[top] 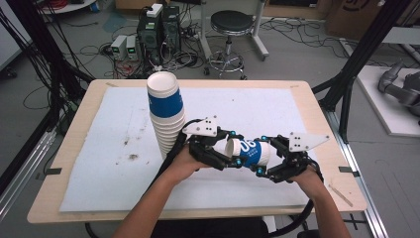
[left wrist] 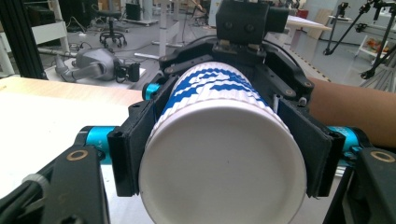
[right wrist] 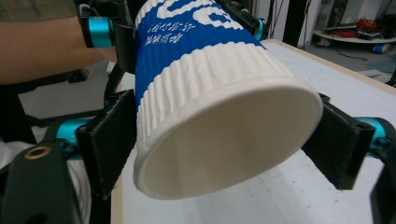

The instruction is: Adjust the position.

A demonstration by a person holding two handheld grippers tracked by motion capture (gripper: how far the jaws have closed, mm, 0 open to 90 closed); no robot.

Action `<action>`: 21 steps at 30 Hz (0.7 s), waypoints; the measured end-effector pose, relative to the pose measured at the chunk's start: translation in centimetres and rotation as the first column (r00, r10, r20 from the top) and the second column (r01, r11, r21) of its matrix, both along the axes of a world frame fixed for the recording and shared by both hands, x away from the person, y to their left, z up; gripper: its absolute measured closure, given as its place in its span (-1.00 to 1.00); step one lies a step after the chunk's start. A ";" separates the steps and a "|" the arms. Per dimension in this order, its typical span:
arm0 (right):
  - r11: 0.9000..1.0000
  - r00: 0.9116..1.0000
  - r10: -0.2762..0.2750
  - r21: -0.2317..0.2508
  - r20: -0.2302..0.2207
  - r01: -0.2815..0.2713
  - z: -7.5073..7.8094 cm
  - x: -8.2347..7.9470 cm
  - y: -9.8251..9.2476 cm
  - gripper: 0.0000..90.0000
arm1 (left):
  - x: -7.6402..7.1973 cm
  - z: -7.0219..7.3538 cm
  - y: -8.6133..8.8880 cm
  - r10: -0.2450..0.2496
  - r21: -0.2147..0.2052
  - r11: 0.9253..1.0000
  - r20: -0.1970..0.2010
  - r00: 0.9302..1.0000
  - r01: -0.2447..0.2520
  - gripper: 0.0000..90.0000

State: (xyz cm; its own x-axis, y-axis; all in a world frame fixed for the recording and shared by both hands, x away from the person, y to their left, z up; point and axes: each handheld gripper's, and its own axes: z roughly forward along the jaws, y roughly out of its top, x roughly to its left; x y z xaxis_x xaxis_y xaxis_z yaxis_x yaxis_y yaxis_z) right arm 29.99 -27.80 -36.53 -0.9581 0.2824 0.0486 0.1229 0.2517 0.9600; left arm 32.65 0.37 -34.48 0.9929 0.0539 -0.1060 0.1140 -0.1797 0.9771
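A blue-and-white ribbed paper cup (top: 247, 151) lies on its side in the air between my two grippers, just above the white mat. My left gripper (top: 232, 154) comes in from the left and is shut on it. In the left gripper view both black pads (left wrist: 133, 149) press the cup (left wrist: 219, 172) near its white end. My right gripper (top: 263, 161) reaches in from the right. In the right gripper view its pads (right wrist: 109, 140) flank the other end of the cup (right wrist: 210, 93), which sits tilted between them without a firm squeeze, so the jaws stand open.
A tall leaning stack of the same cups (top: 166, 111) stands on the white mat (top: 99, 163) just left of my left hand. The wooden table edge (top: 64, 148) frames the mat. Behind the table are a stool (top: 230, 25), computers (top: 158, 29) and cables.
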 end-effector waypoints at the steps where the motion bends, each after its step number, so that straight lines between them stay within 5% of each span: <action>1: 1.000 1.000 0.004 -0.014 0.005 -0.004 0.1 0.0 0.0 -0.61 | -0.1 0.0 -0.1 0.003 0.005 1.000 0.001 1.000 -0.003 -0.34; 5: 0.997 1.000 0.018 -0.072 0.003 -0.017 0.4 0.0 0.1 -0.56 | -0.2 -0.2 -0.1 0.008 0.055 0.998 0.012 1.000 -0.009 -0.39; 10: 0.996 0.999 0.036 -0.078 -0.002 -0.036 0.5 -0.1 0.0 -0.54 | -0.2 -0.7 0.0 -0.027 0.090 0.996 0.025 0.999 0.025 -0.36; 15: 0.999 0.999 0.002 0.035 -0.045 0.000 0.4 -0.1 -0.3 -0.64 | -0.3 -1.1 0.4 0.001 0.041 0.999 0.007 1.000 -0.001 -0.36; 19: 0.985 0.991 -0.052 0.159 -0.124 0.072 0.3 0.2 -1.1 -0.70 | -0.4 -1.3 0.8 0.028 -0.009 1.000 0.012 1.000 -0.028 -0.35; 21: 0.984 0.990 -0.048 0.162 -0.129 0.069 0.2 0.2 -1.3 -0.70 | -0.4 -1.2 0.8 0.026 -0.023 0.999 0.015 1.000 -0.026 -0.35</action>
State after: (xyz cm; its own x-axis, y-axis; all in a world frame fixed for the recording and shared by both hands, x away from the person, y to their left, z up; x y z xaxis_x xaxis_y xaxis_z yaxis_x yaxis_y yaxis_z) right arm 30.14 -29.08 -36.29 -0.9237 0.3161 0.2168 0.2534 0.0792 0.9641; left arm 32.22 1.13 -35.71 0.9927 0.0776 -0.0918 0.1030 -0.1548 0.9826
